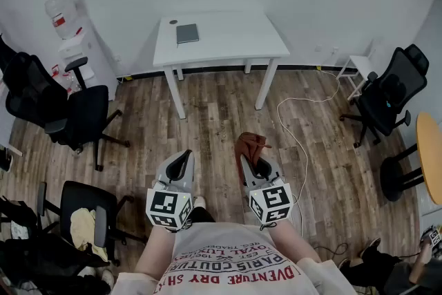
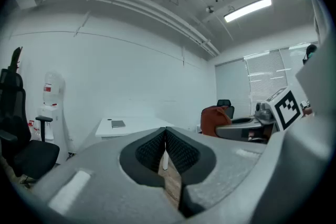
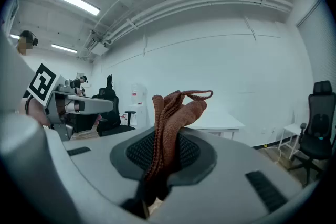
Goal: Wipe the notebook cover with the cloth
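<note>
Two claws hung low over the wooden floor, well short of the white surface. The left claw was pressed together, nothing between its jaws. The right claw was pinching the rust-brown cloth, folds standing up above the jaws. The grey notebook lay flat near the surface's far left corner, well apart from both.
</note>
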`<state>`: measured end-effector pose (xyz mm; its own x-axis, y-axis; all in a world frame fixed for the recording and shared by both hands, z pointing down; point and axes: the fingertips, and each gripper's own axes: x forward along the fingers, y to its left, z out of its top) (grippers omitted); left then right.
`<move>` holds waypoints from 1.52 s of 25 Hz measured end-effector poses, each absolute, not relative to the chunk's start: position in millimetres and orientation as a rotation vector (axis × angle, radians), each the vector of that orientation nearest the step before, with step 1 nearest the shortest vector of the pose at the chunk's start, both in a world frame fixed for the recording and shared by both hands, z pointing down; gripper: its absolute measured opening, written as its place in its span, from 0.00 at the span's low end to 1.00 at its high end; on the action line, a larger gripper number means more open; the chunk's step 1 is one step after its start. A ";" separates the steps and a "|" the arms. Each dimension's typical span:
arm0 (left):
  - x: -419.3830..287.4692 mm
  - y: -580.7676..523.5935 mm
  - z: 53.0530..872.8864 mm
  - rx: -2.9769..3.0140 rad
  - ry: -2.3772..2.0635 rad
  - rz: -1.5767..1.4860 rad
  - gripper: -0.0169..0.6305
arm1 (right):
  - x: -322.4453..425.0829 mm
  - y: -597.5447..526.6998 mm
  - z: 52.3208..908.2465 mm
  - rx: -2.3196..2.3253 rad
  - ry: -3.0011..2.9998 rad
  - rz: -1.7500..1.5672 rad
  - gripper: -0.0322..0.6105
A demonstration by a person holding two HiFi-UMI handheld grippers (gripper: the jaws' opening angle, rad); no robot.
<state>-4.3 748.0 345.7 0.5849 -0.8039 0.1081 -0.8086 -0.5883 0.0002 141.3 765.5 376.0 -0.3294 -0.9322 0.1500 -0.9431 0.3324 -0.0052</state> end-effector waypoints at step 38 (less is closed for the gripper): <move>-40.8 614.5 388.1 2.649 -1.320 0.208 0.04 | 119.2 633.4 425.3 1.744 -2.428 0.487 0.17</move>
<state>-40.8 614.5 388.1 0.5973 -0.7762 0.2018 -0.8007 -0.5918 0.0934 119.2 633.4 425.3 -0.3326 -0.9021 0.2750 -0.9383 0.2874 -0.1921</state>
